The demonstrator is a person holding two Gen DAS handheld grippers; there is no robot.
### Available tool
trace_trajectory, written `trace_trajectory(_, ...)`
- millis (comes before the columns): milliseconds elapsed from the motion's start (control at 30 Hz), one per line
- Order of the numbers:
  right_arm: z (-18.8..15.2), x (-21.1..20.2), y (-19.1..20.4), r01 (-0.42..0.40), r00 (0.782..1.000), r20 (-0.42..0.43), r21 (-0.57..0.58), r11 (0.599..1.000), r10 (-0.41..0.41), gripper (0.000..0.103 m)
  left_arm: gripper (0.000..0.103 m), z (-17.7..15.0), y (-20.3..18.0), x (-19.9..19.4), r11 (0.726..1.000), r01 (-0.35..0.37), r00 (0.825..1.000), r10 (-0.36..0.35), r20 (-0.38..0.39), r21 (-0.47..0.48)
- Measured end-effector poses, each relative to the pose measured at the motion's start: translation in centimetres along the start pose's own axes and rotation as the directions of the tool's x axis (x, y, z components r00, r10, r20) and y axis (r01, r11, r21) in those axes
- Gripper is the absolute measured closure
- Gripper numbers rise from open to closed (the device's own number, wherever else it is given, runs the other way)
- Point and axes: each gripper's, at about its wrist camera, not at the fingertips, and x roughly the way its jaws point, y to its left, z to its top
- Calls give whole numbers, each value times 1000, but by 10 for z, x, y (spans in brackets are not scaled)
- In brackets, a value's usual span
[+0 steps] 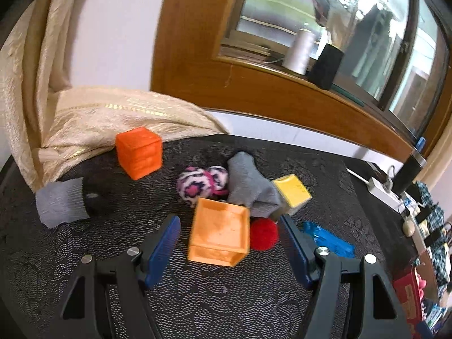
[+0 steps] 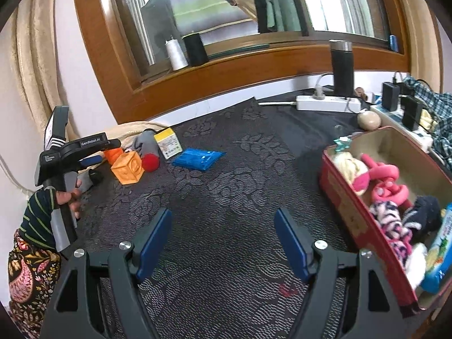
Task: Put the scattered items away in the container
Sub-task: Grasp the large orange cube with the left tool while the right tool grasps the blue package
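Observation:
My left gripper (image 1: 229, 223) is open, its blue pads on either side of a light orange cube (image 1: 219, 236) without touching it. Behind the cube lie a red pom-pom ball (image 1: 264, 233), a grey sock (image 1: 251, 186), a pink patterned sock (image 1: 202, 183), a yellow cube (image 1: 292, 190), a blue packet (image 1: 329, 238) and a darker orange cube (image 1: 139, 152). A grey-and-black sock (image 1: 66, 202) lies left. My right gripper (image 2: 223, 220) is open and empty over the dark cloth, left of the red box (image 2: 364, 220) holding toys and socks. The left gripper (image 2: 90, 158) shows at the far left there.
A cream curtain (image 1: 93, 118) drapes onto the table at the back left. A power strip (image 2: 327, 103), a black flask (image 2: 342, 67), chargers and an egg-shaped object (image 2: 368, 120) stand at the back right. A wooden window sill holds thread spools (image 2: 176, 50).

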Motion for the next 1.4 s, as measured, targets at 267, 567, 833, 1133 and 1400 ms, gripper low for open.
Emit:
trace_trajectory(267,2,21,10,-22,999,-32,-12,1000,22,25,30,-7,15,25,999,-25,998,24,-50,-26)
trace_trajectory(567,1,39,7,-34,997,-68,2,999,34,25,24,-24,3,50,994,-98,995,99,-25,41)
trace_trajectory(833,8,57,13,-47,995,-91,-18,999,45,25,48,-26,4,52,998,-47,998,48,-26,44)
trace_trajectory(1133,51,122,40,-63,991,-127,-162,985,42,25,48,-13,6,25,1000,-1,1000,1,15,8)
trace_trajectory(1400,83,206,41,-42,980,-199,-274,961,-13,25,48,-2,4,15,1000,24,999,-23,45,-14)
